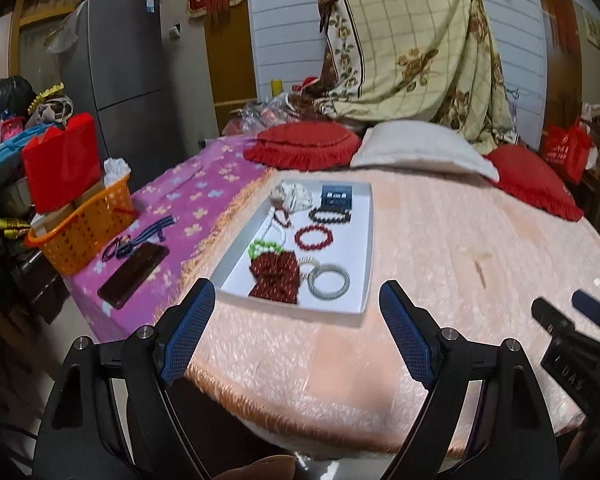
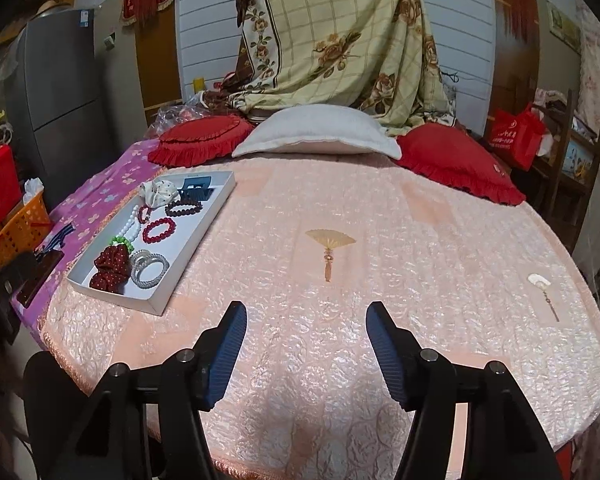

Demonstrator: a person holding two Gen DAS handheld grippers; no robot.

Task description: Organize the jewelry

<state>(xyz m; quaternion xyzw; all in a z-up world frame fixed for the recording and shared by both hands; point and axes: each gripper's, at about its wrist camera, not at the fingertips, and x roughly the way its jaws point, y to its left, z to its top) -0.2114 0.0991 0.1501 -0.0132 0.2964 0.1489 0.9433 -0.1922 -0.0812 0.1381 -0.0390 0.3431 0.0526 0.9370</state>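
A white tray (image 1: 364, 248) (image 2: 204, 232) lies on the peach bedspread and holds jewelry: a red bead bracelet (image 1: 314, 236) (image 2: 159, 229), a dark bead bracelet (image 1: 330, 215) (image 2: 183, 208), silver bangles (image 1: 329, 280) (image 2: 150, 266), a dark red scrunchie (image 1: 276, 276) (image 2: 110, 268), a green bead bracelet (image 1: 265, 247), a white bead string (image 2: 134, 224), a blue hair clip (image 1: 337, 195) (image 2: 196, 190) and a white scrunchie (image 1: 291, 196) (image 2: 158, 192). My left gripper (image 1: 298, 300) hovers open at the tray's near edge. My right gripper (image 2: 306, 322) is open and empty over bare bedspread. A yellow fan ornament (image 2: 330, 242) and a white fan ornament (image 2: 540, 284) lie ahead of it.
A purple flowered cloth (image 1: 188, 200) left of the tray carries a dark phone (image 1: 134, 274), a striped lanyard (image 1: 148, 234) and an orange basket (image 1: 84, 232). Red cushions (image 1: 304, 144) (image 2: 456, 160) and a white pillow (image 2: 316, 132) line the far side. The right gripper's body (image 1: 572, 332) shows at right.
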